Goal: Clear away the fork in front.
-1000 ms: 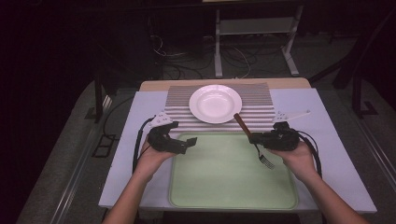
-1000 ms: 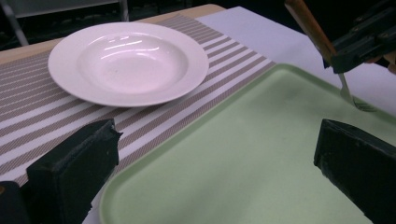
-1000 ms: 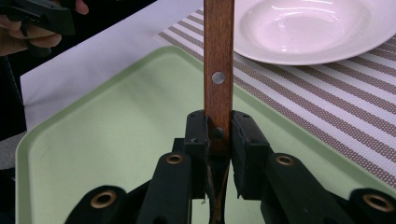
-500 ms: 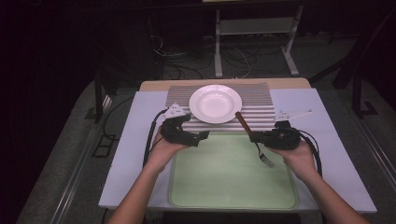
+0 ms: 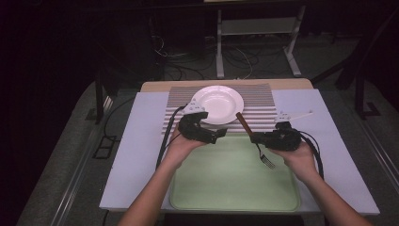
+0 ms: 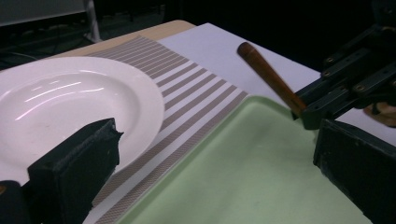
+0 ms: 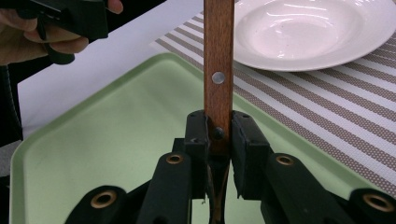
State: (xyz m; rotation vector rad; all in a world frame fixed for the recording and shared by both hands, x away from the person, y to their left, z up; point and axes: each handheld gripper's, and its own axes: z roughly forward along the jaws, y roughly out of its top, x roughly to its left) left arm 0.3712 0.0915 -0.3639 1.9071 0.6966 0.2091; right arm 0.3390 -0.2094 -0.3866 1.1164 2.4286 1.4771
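Wooden-handled metal fork [image 5: 256, 141] clenched in right gripper [image 5: 258, 138] jaws at the handle — light, stiff, likely slippery. Left gripper [image 5: 219, 136] jaws released, near white ceramic plate [image 5: 217, 103].

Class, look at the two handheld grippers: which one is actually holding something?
The right gripper: its jaws are clamped on the wooden-handled fork above the green tray. The left gripper has open, empty jaws.

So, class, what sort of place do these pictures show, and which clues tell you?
Probably a lab or workshop with a staged dining setup, not a real dining room: a plate on a striped placemat beside a green tray, with cables trailing over the dark floor behind the table.
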